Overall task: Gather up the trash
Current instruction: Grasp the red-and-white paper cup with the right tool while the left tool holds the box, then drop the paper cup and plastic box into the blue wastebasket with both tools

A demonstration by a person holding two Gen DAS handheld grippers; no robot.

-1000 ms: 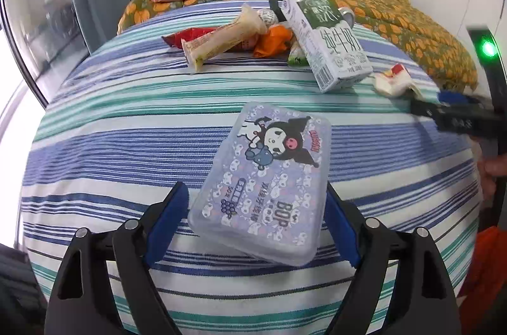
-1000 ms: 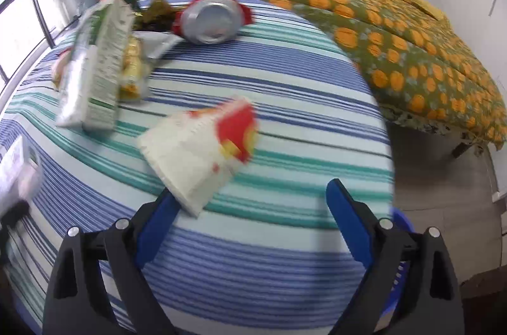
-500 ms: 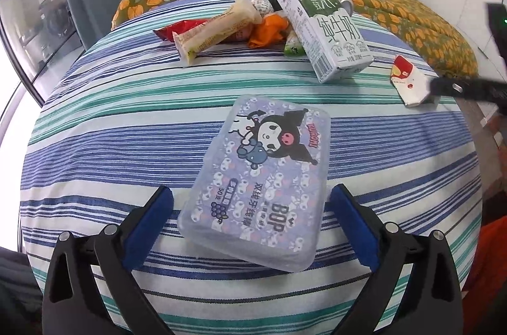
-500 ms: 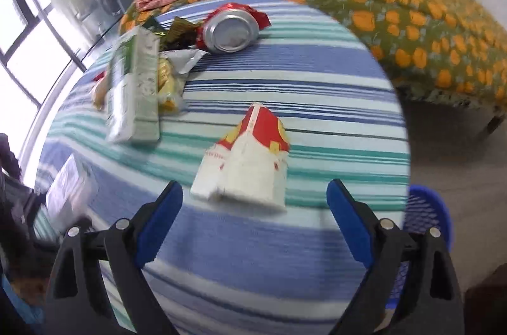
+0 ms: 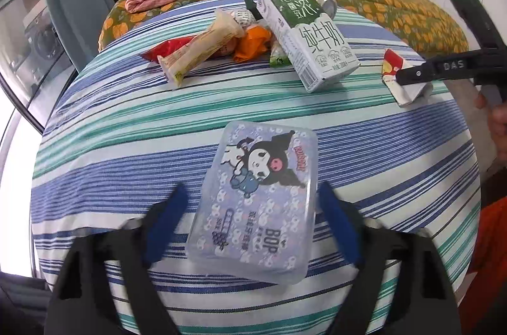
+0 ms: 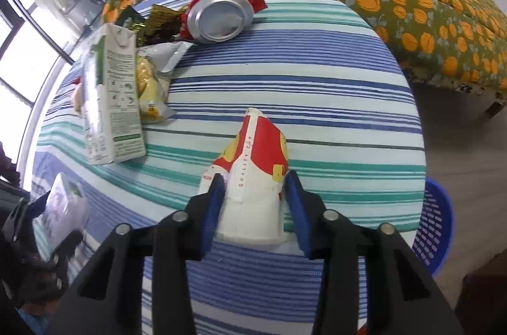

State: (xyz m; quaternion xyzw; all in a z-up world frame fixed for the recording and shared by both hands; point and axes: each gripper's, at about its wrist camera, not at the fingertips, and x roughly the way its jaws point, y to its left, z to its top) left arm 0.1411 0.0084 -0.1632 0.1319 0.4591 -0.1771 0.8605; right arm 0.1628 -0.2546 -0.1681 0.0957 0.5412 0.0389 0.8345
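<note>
The crushed paper cup (image 6: 253, 173) lies near the right edge of the striped table (image 6: 317, 87), pinched between the pads of the right gripper (image 6: 255, 208), so it should be lifted straight up and carried over that edge to the blue basket (image 6: 434, 221) below; the left gripper (image 5: 250, 227) is closing its jaws around the wipes pack (image 5: 256, 202) at the table's near edge, right pad against it, left pad apart. 1 milk carton (image 6: 111, 100), 1 can (image 6: 220, 19) and wrappers (image 5: 202, 49) crowd the far edge, well clear of the lift
</note>
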